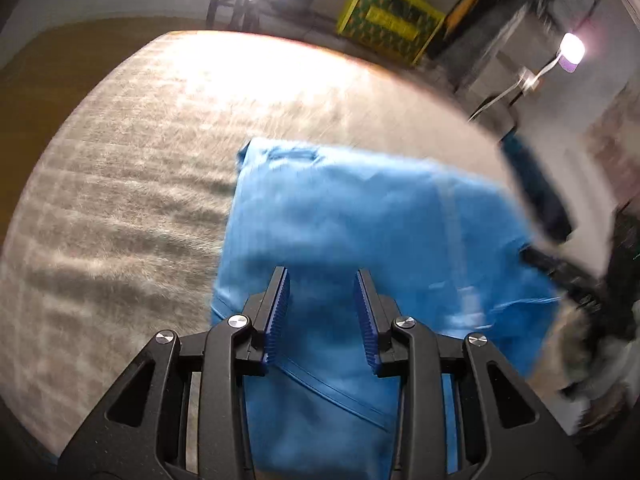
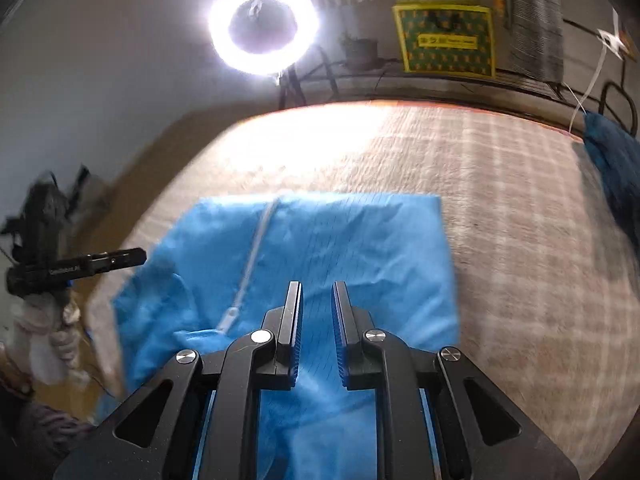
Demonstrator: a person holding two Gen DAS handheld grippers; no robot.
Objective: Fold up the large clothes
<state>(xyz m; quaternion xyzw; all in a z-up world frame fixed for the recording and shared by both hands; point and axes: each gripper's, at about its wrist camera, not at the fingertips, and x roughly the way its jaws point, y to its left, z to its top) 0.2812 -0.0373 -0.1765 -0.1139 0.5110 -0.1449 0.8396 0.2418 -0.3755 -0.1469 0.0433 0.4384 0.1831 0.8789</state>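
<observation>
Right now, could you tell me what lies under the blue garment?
The blue garment lies on a beige plaid cloth that shows all around it. Whatever is directly beneath the garment, or inside its folds, is covered.

Your left wrist view smears the bright blue fabric garment (image 1: 360,216) with motion blur, so its folds and seams are hard to read there. Its near end runs under both sets of black fingers (image 2: 294,312) and off the bottom edge. The dark blue cloth (image 2: 612,168) is cut off at the right, and the yellow patterned crate's (image 2: 448,40) label is too small to read.
</observation>
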